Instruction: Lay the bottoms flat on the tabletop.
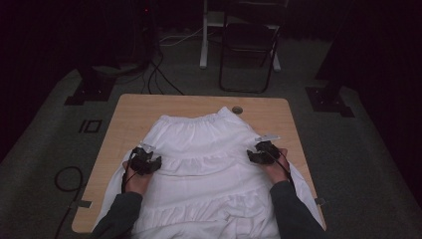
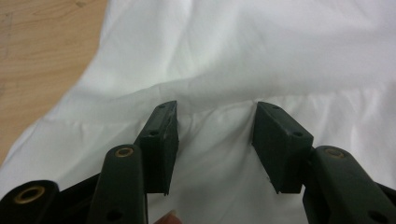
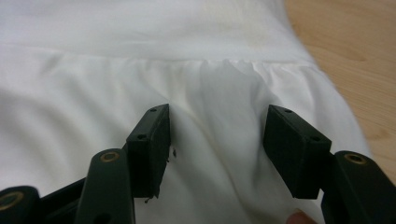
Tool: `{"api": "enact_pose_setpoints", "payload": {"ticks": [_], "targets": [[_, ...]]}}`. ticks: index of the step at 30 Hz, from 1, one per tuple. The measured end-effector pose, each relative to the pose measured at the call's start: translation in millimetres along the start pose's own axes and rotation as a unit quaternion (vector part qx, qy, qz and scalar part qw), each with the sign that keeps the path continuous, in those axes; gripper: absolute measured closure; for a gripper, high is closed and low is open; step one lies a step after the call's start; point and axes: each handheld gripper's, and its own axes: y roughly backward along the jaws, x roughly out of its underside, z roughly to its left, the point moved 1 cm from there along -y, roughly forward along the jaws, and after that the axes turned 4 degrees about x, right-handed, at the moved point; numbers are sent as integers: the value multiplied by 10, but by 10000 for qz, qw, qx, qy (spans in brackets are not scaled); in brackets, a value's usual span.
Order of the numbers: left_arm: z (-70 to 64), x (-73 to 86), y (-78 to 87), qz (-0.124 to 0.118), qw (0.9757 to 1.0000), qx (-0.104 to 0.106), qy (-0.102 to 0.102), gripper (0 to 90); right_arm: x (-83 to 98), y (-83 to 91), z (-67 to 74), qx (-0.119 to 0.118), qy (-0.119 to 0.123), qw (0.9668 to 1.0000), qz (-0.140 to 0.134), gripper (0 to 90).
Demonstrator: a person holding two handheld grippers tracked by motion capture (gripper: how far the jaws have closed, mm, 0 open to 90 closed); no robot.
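High view: a white tiered skirt [image 1: 204, 164] lies spread flat on the wooden table [image 1: 129, 114], filling the centre and lower part of the frame; its gathered waistband sits toward the top of the frame, near a small round fitting [image 1: 237, 110] in the tabletop, and the wide hem runs off the lower edge between the person's sleeves. The long axis runs top to bottom of the frame, waistband at the far end. The left gripper [image 1: 145, 162] rests over the skirt's left edge at centre left, the right gripper [image 1: 263, 152] over the right edge at centre right, well apart, one on each side seam. A folding chair [image 1: 247, 45] stands beyond the table at upper centre. Left gripper view: jaws parted, no cloth between the pads, a gathered seam of the skirt [image 2: 261, 60] crossing just past the tips, bare table [image 2: 42, 60] at upper left. Right gripper view: the right gripper [image 3: 217, 140] likewise stands apart and grips nothing, the skirt [image 3: 116, 93] beneath, table [image 3: 355, 51] at upper right
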Motion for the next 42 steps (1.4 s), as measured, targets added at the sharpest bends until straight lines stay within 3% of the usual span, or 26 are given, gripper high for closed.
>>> {"api": "enact_pose_setpoints", "payload": {"ticks": [3,8,10,11,13,15,18,20,23,24,29,31,33,35,36,38,42], "targets": [[78,-118,-138,-92,9999,-58,28,516,-53,-154,-38,183,-80,9997,-134,433],[158,-433,-415,11,9989,-463,-46,523,-196,-319,-173,472,-338,9983,-106,445],[151,-518,-479,83,9984,-557,-14,524,-216,-346,-202,523,-406,9977,-110,446],[114,-626,-558,197,9973,-712,-44,524,-248,-387,-255,654,-537,9964,-86,446],[40,-731,-626,339,9962,-803,-81,523,-255,-406,-316,768,-617,9951,-66,446],[-60,-788,-663,381,9963,-748,-177,509,-243,-417,-414,943,-809,9922,-42,446],[-173,-793,-667,320,9979,-491,-280,466,-207,-402,-561,1219,-1132,9861,57,443],[-204,-768,-627,299,9983,-408,-298,446,-199,-376,-606,1195,-1163,9858,182,434],[-158,-699,-437,136,9997,-174,-130,446,-187,-290,-598,1021,-929,9898,348,413],[-158,-699,-437,136,9997,-174,-130,446,-187,-290,-598,1021,-929,9898,348,413],[36,-459,132,-41,9992,315,250,419,-136,47,-559,764,-749,9942,101,402],[72,-326,347,6,9990,397,195,420,-96,201,-515,627,-636,9960,36,397],[97,-169,568,9,9993,351,89,417,-33,348,-460,525,-488,9974,3,392],[127,15,763,79,9991,411,111,411,55,486,-398,421,-326,9986,-31,391],[141,117,858,106,9993,335,99,408,109,550,-369,376,-260,9989,-61,391],[175,326,1013,185,9992,313,190,408,227,668,-312,339,-164,9992,-99,392],[227,741,1226,434,9985,48,321,399,460,850,-212,308,3,9994,-145,393]]}}
